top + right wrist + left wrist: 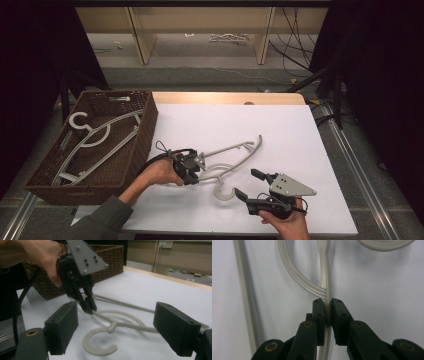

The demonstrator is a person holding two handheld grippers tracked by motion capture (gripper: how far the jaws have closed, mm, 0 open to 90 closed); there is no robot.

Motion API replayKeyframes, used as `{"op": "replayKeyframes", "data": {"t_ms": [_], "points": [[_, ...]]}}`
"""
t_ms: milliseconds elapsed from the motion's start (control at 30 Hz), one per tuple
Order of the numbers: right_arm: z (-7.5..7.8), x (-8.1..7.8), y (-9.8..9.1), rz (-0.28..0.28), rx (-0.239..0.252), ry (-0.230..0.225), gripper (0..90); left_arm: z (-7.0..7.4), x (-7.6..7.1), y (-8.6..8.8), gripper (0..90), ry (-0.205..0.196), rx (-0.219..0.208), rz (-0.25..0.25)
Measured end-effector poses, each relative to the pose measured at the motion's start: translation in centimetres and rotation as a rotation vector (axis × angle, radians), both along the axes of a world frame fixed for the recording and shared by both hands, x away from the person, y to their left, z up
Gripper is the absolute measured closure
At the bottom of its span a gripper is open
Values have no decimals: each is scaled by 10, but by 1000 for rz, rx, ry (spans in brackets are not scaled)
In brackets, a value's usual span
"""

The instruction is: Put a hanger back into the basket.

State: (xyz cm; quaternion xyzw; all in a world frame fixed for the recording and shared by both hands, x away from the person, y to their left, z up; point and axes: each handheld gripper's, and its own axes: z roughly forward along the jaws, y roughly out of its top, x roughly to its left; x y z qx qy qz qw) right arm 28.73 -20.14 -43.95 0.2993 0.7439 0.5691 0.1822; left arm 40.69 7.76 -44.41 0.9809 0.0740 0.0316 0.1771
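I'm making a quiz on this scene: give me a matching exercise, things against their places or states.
Things:
1. left hand-held gripper
2. right hand-held gripper
3. wicker basket
4. loose hanger

States:
a. jaws open, nothing between them
b. lying on the white table top
c. shut on the loose hanger's bar
d. holds other hangers at the table's left

Pairs: 1-c, 2-a, 3-d, 4-b

High view: your white table (pixel 280 130) lit bright from above, surroundings w/ dark curtains nearly black. Soft, grainy, low res. Left gripper view: even light, faint shadows beside hanger (pixel 325 277), slight glare on white. Right gripper view: near jaws blurry, bkgd soft.
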Motion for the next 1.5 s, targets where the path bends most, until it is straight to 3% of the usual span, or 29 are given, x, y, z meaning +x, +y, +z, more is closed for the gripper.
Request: {"op": "replayKeyframes", "data": {"t_ms": [67,167,200,233,267,367,400,567,633,733,867,1167,1267,1367,1433,1500], "points": [[0,2,0,-2,3,-34,210,4,1,3,816,2,-38,13],[1,0,-2,-13,9,-14,214,8,3,8,816,7,-75,39],[1,0,-1,-6,31,-16,218,7,1,8,816,13,-117,70],[3,0,-3,-17,19,-25,223,10,4,10,816,-2,-100,46],[3,0,-2,-18,42,-29,224,10,3,11,816,-3,-129,73],[6,-1,-6,-33,35,-36,224,16,5,14,817,-16,-131,69],[6,-1,-6,-34,48,-42,224,15,4,14,817,-10,-167,101],[5,-1,-7,-40,46,-44,224,23,8,23,818,-23,-207,126],[5,-1,-7,-36,41,-42,224,25,9,25,818,-23,-250,153],[5,-1,-7,-37,46,-40,224,28,10,29,817,-35,-264,140],[5,-1,-7,-38,41,-42,223,32,13,32,818,-34,-286,142],[5,-1,-7,-37,41,-38,223,36,16,38,818,7,-407,185],[5,-1,-7,-38,45,-41,223,39,14,38,819,-5,-410,185],[4,0,-6,-32,60,-41,222,40,13,39,818,8,-442,207],[4,1,-7,-36,55,-49,222,40,14,40,818,3,-437,191],[3,3,-9,-46,17,-51,222,41,13,40,818,3,-435,197]]}}
